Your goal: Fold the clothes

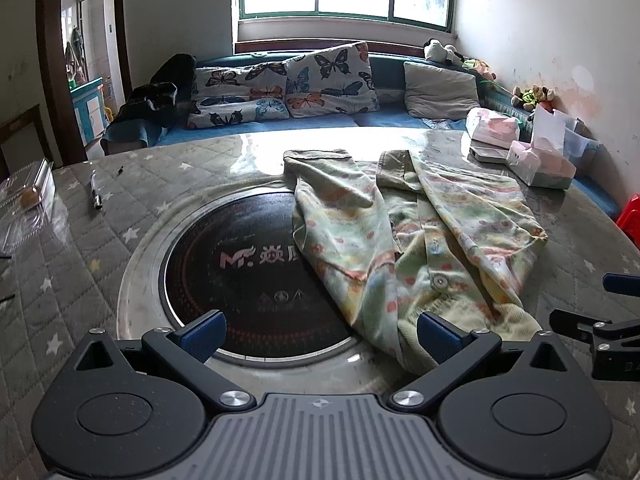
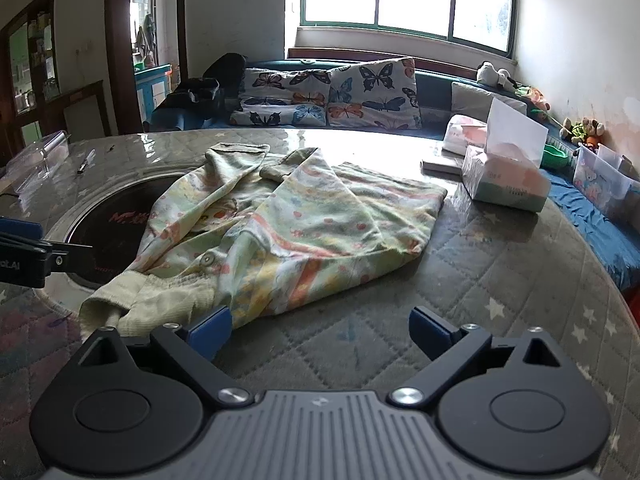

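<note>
The round quilted table bears a pastel printed baby garment, lying crumpled just ahead of both grippers. The left gripper tilts downward, fingers spread and empty, its right finger beside the ribbed cuff. The right gripper tilts likewise, released, its left finger at the garment's near edge.

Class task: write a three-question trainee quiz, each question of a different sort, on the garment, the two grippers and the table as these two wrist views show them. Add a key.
1. True or false: the left gripper is clamped on the patterned garment.
2. Multiple choice: what does the garment partly cover? A) a tissue box B) the round black cooktop set into the table C) a pillow
3. Fill in: the right gripper hovers over the quilted table cover with its jaws ____.

Key
1. False: its jaws stand apart, and nothing is pinched between them.
2. B
3. open
</note>
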Available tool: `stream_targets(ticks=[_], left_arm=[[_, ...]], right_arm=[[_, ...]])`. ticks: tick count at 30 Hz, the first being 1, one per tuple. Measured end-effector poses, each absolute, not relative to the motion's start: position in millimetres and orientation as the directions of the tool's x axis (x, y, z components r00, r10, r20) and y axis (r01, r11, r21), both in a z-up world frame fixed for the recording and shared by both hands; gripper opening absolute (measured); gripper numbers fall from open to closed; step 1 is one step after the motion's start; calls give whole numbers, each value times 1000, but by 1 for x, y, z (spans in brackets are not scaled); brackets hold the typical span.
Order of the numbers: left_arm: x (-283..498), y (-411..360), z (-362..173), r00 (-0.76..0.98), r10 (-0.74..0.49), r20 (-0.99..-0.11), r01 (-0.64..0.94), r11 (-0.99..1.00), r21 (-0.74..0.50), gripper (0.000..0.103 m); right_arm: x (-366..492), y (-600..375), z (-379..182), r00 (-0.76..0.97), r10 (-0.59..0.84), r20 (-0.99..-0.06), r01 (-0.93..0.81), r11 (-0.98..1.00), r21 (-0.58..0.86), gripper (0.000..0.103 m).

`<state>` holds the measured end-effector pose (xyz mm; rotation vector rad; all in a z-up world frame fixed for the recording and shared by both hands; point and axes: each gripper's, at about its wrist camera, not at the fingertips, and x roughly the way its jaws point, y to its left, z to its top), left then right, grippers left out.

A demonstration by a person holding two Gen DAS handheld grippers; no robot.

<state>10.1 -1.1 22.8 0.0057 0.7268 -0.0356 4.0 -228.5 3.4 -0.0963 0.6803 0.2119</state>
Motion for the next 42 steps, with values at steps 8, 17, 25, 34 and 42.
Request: stream_targets(ticks=[8,17,25,34,42], left_arm=[[37,-13,20,742,-49,-668,76,997,12,103],[63,-31,13,740,-112,-663,178,983,34,78],[87,-39,-3,701,-160,-696,274,960,55,34],[87,-27,-7,690,-185,-699,276,961,18,6],[59,4,10,730,-149,-667,169,985,-35,6]], right_arm=[[27,-228,5,747,177,-640,-244,970,-16,89],[53,-225,8,731,213,-649,-263,964,20,75],[82,-206,6,697,272,-664,-324,945,48,63],[101,-185,-11,625,335,-705,-380,919,101,24],[79,-209,-6,656,324,-682,-341,933,116,6]])
